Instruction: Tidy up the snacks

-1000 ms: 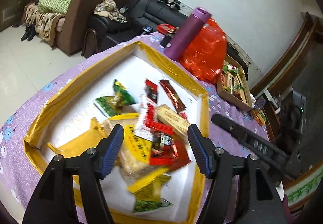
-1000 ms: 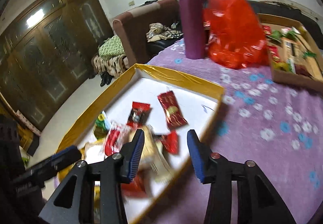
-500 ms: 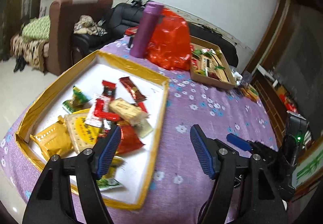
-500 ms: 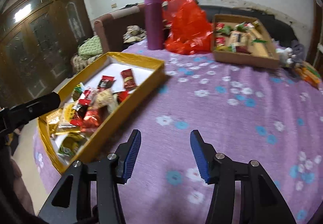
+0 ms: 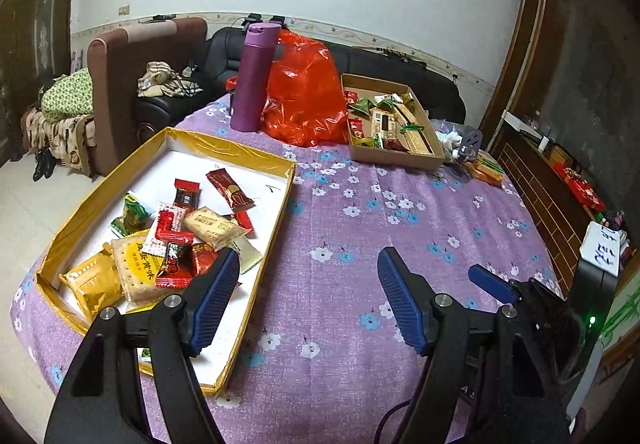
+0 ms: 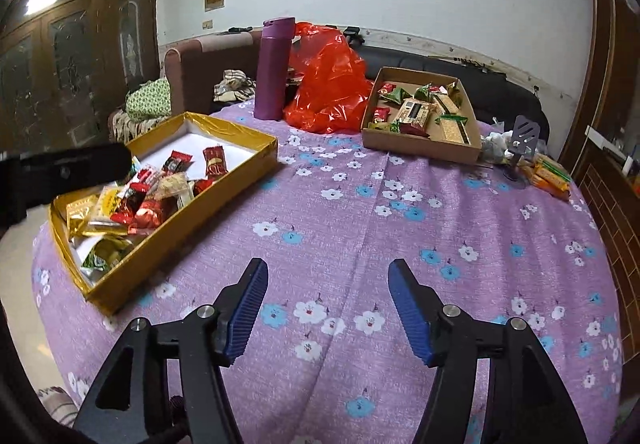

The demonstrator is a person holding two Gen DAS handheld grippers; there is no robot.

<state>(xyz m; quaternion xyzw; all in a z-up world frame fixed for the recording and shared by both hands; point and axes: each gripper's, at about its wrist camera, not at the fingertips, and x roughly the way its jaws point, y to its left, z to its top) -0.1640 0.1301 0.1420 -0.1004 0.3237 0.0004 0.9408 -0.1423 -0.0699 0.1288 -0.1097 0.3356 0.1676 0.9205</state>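
A gold-rimmed box (image 5: 264,159) on the purple flowered tablecloth holds a heap of wrapped snacks (image 5: 172,236). A brown cardboard tray (image 5: 396,159) farther back holds several more packets. My left gripper (image 5: 308,268) hangs open over the cloth just right of the gold box, its left finger over the box's near corner, nothing between the pads. My right gripper (image 6: 328,272) is over bare cloth with its jaws opening and nothing between them. From the right wrist, the gold box (image 6: 240,131) lies to the left and the cardboard tray (image 6: 420,147) sits at the back.
A purple flask (image 5: 256,79) and a red plastic bag (image 5: 308,99) stand at the back between the two boxes. Orange and green snack bars (image 5: 486,167) and small clutter lie by the table's right edge. A sofa and an armchair stand behind the table.
Both grippers have drawn back from over the gold box to the cloth on its right. The left wrist view has rolled level. The right jaws have spread wider.
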